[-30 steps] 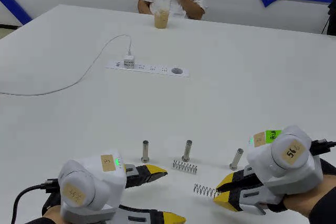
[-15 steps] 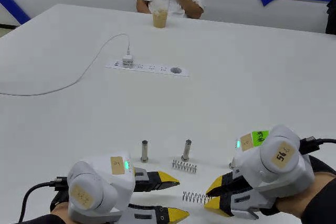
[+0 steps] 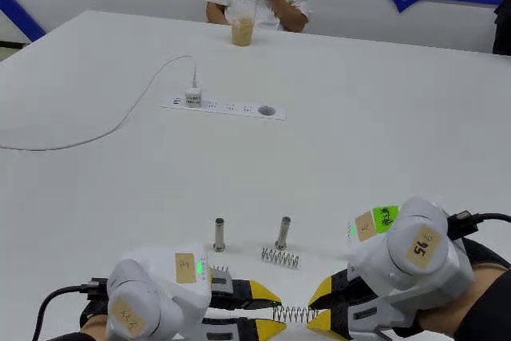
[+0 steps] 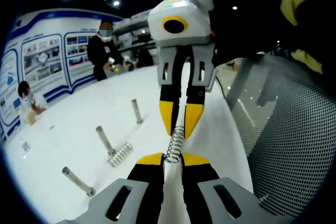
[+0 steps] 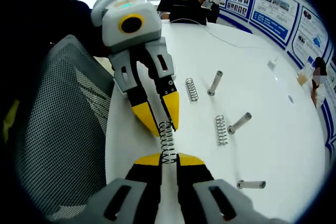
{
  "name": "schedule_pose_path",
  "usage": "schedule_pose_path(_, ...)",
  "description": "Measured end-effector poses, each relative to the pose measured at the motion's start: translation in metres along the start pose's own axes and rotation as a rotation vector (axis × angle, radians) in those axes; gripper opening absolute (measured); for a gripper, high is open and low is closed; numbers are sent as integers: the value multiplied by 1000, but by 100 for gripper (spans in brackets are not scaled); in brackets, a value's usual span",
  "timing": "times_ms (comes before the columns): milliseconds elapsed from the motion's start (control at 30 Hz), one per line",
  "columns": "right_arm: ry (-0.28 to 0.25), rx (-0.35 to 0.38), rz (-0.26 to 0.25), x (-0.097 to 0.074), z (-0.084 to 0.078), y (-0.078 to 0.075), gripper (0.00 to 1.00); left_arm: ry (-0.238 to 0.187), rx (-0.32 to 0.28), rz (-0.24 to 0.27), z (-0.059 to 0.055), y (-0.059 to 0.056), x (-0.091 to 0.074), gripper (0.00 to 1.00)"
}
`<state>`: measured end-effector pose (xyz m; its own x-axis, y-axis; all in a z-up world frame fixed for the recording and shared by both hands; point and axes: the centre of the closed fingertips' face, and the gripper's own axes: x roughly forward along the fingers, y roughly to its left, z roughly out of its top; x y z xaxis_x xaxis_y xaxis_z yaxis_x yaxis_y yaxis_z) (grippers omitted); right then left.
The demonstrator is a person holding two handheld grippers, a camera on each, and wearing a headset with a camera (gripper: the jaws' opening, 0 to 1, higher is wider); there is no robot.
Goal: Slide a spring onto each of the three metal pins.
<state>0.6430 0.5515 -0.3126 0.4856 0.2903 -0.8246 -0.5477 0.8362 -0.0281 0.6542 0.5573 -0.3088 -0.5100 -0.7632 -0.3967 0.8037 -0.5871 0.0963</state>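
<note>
Head view: the left tool (image 3: 270,311) and right tool (image 3: 321,307) face each other tip to tip at the near edge of the white counter (image 3: 359,157). A thin silver coil spring (image 3: 294,314) spans between them, just in front of two upright grey metal pins (image 3: 219,234).

Left gripper view: the left tool's jaws are nearly closed, pinching one end of the spring.

Right gripper view: the right tool's jaws pinch the other end. Two loose springs (image 5: 221,129) lie beside the pins.

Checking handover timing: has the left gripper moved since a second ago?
Yes: judged against the middle pin, the left gripper slid right, onto the spring.
</note>
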Motion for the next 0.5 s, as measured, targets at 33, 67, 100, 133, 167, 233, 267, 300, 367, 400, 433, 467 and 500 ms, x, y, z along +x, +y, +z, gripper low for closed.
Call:
schedule_pose_path(33, 0, -1, 1, 0, 0, 0, 12, 1, 4, -1, 0, 0, 0, 12)
schedule_pose_path(67, -1, -2, 2, -1, 1, 1, 12, 3, 5, -2, 0, -1, 0, 12)
schedule_pose_path(100, -4, -3, 3, -2, 2, 1, 12, 5, 9, -3, -1, -1, 0, 12)
schedule_pose_path(133, -7, -2, 4, -3, 3, 2, 12, 6, 11, -3, -1, -1, 0, 12)
schedule_pose_path(167, -14, 1, 7, -5, 5, 2, 12, 7, 10, -4, -1, -1, 0, 12)
schedule_pose_path(233, -25, 4, 7, -7, 8, 2, 12, 7, 9, -2, -1, 0, -1, 12)
schedule_pose_path(267, -32, 4, 5, -8, 9, 2, 12, 6, 8, -1, -1, 0, -1, 12)
schedule_pose_path(300, -36, 5, 5, -10, 11, 2, 12, 6, 7, -2, -1, 0, -1, 12)
schedule_pose_path(367, -49, 8, 6, -12, 15, 3, 12, 6, 7, -2, -1, 0, -1, 12)
schedule_pose_path(400, -53, 8, 5, -13, 16, 3, 12, 6, 7, -3, -1, 0, 0, 12)
schedule_pose_path(433, -59, 6, 3, -14, 18, 3, 11, 6, 7, -4, -1, 0, 0, 12)
schedule_pose_path(467, -63, 2, 2, -15, 20, 3, 11, 5, 8, -4, -1, 0, 0, 12)
schedule_pose_path(500, -66, 0, 1, -15, 22, 3, 11, 4, 7, -5, -1, 0, 0, 12)
